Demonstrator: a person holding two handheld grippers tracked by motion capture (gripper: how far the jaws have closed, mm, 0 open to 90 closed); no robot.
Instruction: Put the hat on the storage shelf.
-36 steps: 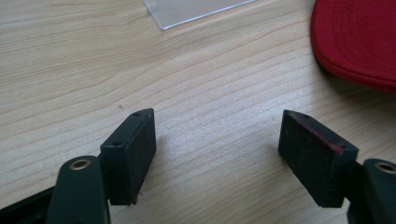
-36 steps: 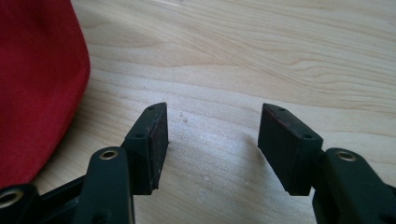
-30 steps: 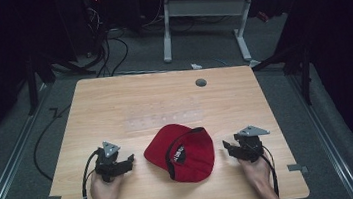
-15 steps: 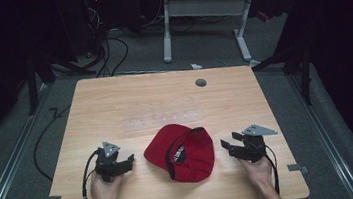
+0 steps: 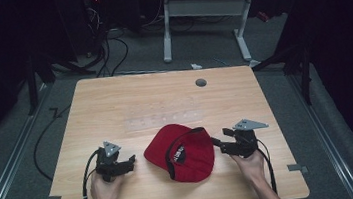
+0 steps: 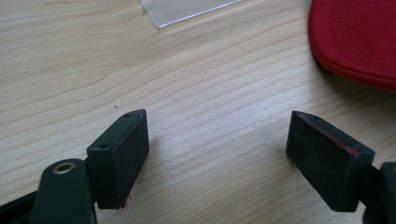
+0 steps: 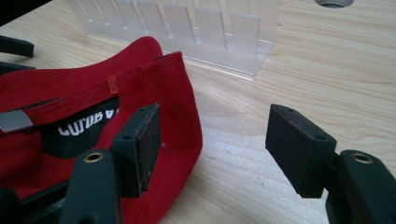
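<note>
A red baseball cap [image 5: 183, 151] lies on the wooden table [image 5: 115, 106] near its front edge, its black inner band with white lettering facing up. My left gripper [image 5: 129, 163] rests on the table a little left of the cap, open, with bare wood between its jaws [image 6: 217, 144]; the cap's red edge [image 6: 359, 42] sits off to the upper right. My right gripper [image 5: 219, 144] is at the cap's right side, open [image 7: 215, 135]. Its left jaw hangs over the cap's rear rim [image 7: 177, 93], and its right jaw is over bare table.
A clear plastic slotted rack [image 7: 187, 32] stands on the table just behind the cap, faint in the high view [image 5: 161, 119]. A round cable hole [image 5: 201, 82] is at the back. A white-legged desk [image 5: 204, 10] and cables stand beyond the table.
My right gripper has crept slightly left toward the cap. The left gripper and the cap have stayed put.
</note>
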